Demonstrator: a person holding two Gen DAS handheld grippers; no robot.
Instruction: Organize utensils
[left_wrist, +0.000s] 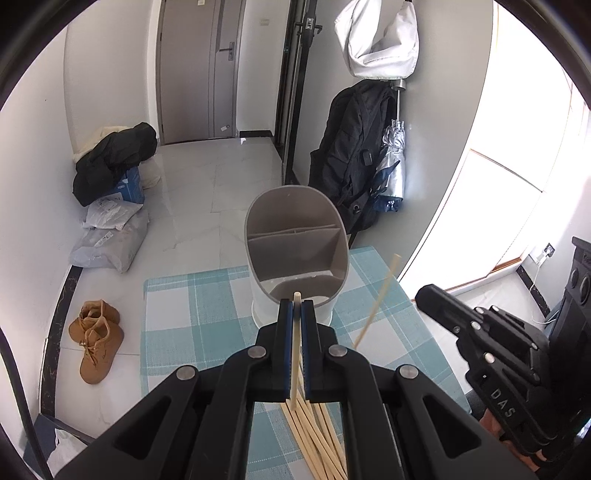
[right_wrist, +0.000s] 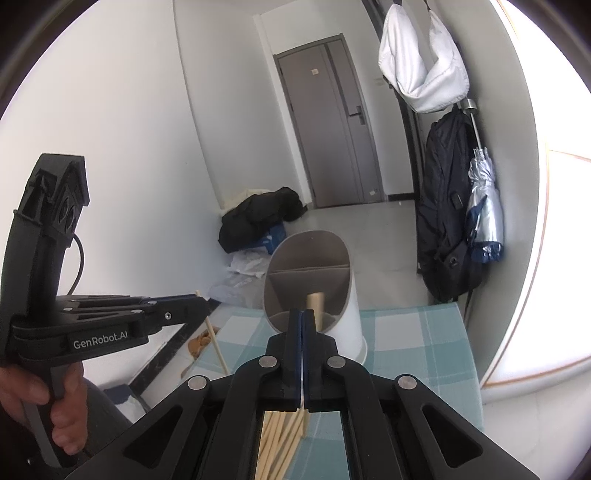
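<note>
A white utensil holder (left_wrist: 295, 258) with a grey divided inside stands on the table; it also shows in the right wrist view (right_wrist: 314, 295). My left gripper (left_wrist: 296, 306) is shut on one pale wooden chopstick (left_wrist: 295, 354), just before the holder's near rim. My right gripper (right_wrist: 301, 317) is shut on another chopstick (right_wrist: 316, 306), its tip near the holder's rim. That stick shows slanted in the left wrist view (left_wrist: 376, 302). A pile of several chopsticks (left_wrist: 317, 439) lies on the cloth below the grippers.
A teal and white checked cloth (left_wrist: 192, 306) covers the table. The floor beyond has brown boots (left_wrist: 96, 339), bags and a black coat (left_wrist: 114, 162). A black backpack (left_wrist: 351, 155) and a folded umbrella hang at the right wall.
</note>
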